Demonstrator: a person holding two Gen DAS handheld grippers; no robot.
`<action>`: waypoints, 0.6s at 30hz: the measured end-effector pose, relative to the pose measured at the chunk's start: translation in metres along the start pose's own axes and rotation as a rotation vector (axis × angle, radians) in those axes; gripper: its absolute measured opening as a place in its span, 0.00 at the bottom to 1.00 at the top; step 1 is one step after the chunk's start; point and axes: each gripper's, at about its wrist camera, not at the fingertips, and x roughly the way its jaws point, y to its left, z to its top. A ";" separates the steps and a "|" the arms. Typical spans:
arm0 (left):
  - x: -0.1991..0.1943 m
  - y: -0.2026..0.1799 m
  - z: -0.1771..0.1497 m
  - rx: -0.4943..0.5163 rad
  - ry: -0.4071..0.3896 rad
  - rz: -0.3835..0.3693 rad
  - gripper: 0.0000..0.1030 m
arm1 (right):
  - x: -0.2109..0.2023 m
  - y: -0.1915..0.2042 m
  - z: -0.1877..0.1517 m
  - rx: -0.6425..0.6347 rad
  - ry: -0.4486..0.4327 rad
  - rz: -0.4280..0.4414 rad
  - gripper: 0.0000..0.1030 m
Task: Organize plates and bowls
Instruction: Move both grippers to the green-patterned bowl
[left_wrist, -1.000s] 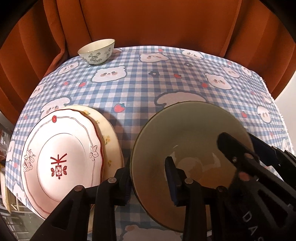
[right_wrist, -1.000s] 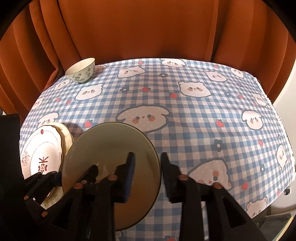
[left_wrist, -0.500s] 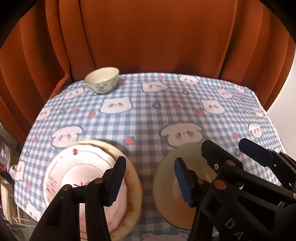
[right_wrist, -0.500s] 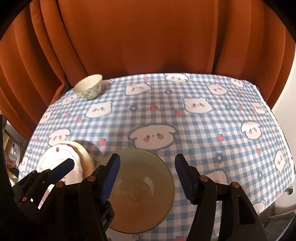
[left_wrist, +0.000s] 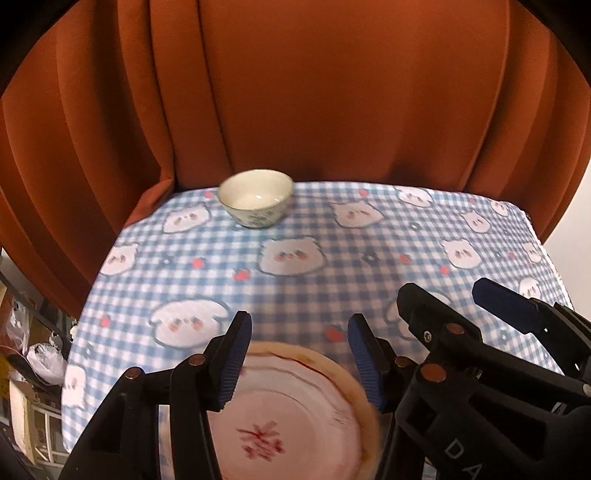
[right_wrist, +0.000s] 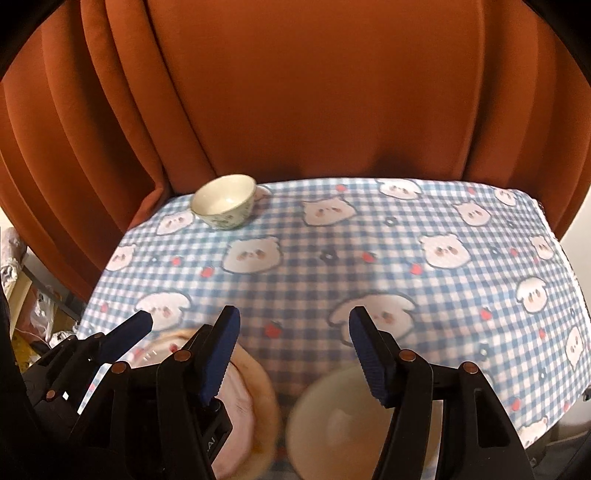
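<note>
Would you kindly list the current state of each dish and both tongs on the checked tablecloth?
Left tongs: open, holding nothing, above the stacked plates.
Right tongs: open, holding nothing.
Red-patterned plate: lying flat on top of the cream plate.
Cream plate: flat on the cloth, under the red-patterned plate.
Green plate: flat on the cloth, beside the stack.
Small bowl: upright, empty, at the far left corner.

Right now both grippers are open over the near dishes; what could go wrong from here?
1. The white plate lies off-centre on the cream plate beneath; a nudge from the left gripper might slide it.
2. The olive plate sits near the table's front edge under the right gripper; a clumsy grab could push it off.
3. The small bowl stands at the far edge by the curtain; reaching there risks snagging fabric.
</note>
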 end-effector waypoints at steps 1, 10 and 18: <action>0.002 0.007 0.002 -0.001 0.000 -0.003 0.54 | 0.003 0.007 0.004 0.001 0.000 -0.001 0.64; 0.026 0.059 0.025 0.033 0.002 -0.014 0.55 | 0.031 0.058 0.028 0.049 -0.001 -0.033 0.63; 0.048 0.087 0.055 0.051 -0.001 -0.015 0.59 | 0.054 0.086 0.054 0.086 -0.016 -0.100 0.63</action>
